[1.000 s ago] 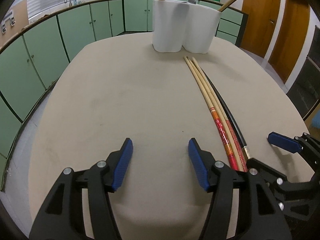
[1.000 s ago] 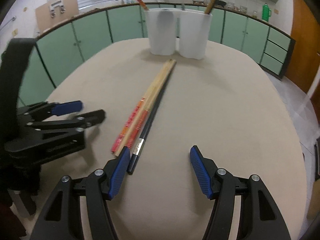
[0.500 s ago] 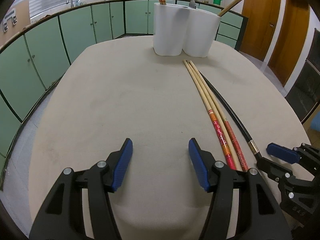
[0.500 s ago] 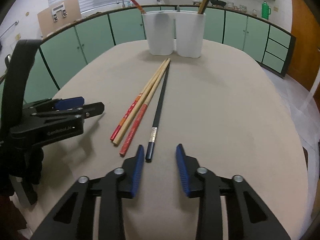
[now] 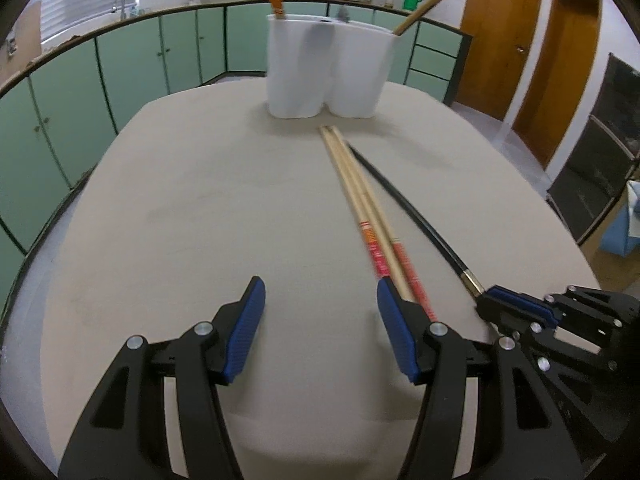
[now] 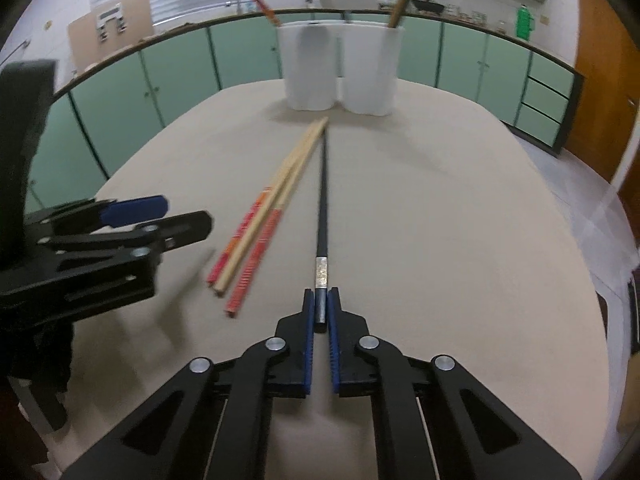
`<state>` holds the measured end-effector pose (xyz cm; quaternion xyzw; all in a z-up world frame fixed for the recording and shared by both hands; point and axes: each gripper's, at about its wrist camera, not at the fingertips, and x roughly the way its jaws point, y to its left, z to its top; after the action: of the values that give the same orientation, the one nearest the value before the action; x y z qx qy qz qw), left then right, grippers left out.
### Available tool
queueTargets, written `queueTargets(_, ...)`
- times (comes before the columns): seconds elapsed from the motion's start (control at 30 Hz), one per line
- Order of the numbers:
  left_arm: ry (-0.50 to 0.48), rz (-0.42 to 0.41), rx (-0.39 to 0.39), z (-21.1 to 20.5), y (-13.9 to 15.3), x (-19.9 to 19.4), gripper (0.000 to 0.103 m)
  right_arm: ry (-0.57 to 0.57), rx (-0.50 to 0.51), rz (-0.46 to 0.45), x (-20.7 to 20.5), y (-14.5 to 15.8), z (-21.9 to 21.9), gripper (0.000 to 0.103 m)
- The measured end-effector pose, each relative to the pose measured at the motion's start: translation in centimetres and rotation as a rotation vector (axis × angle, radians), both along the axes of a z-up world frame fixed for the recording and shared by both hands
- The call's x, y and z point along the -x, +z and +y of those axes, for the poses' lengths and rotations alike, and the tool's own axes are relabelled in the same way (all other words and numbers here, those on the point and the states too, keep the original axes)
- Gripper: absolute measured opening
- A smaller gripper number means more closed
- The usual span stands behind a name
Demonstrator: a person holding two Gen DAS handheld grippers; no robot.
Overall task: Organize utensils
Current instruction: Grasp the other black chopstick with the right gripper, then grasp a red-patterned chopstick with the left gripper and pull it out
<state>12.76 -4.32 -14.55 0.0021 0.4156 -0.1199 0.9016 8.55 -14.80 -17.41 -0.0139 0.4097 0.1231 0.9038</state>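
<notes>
A black chopstick (image 6: 322, 200) lies on the beige table (image 6: 460, 220), pointing at a white two-part utensil holder (image 6: 340, 68). My right gripper (image 6: 319, 300) is shut on its near end, just behind the silver band. The chopstick (image 5: 404, 204) and the right gripper (image 5: 516, 306) also show in the left wrist view. Three wooden chopsticks with red ends (image 6: 264, 224) lie just left of the black one; they also show in the left wrist view (image 5: 370, 216). My left gripper (image 5: 320, 312) is open and empty, its right finger over their red ends. The holder (image 5: 328, 72) has sticks standing in it.
Green cabinets (image 5: 120, 68) run along the wall behind the table. Brown doors (image 5: 520, 44) are at the right. The left gripper's black body (image 6: 100, 248) sits at the table's left side in the right wrist view.
My right gripper has closed from wide open onto the near end of the black chopstick. The black chopstick now lies apart from the wooden ones. The left gripper stays open.
</notes>
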Motion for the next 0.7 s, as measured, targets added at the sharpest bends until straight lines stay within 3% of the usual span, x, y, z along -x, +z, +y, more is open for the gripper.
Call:
queueTargets(0.23,-0.019,0.027,-0.037,-1.8,-1.0,-0.6,0.056,-0.072,-0.002,0.0,-0.5,-0.1,-2.8,0.006)
queueTargets(0.5,-0.015,0.034,-0.088,-2.5,-1.4,-1.0,0.055,-0.076,-0.015,0.006,-0.7,-0.3,-3.1,0.006)
queueTargets(0.57,-0.006,0.03,-0.084,-2.3,-1.3,-1.0,0.042,-0.076,-0.014,0.006,-0.8,-0.3,-3.2,0.006)
queueTargets(0.63,0.0,0.029,-0.08,-2.0,-1.3,-1.1,0.016,-0.076,-0.01,0.006,-0.7,-0.3,-3.1,0.006)
queueTargets(0.7,0.008,0.032,-0.077,-1.6,-1.2,-1.1,0.005,-0.079,-0.005,0.004,-0.7,-0.2,-3.1,0.007)
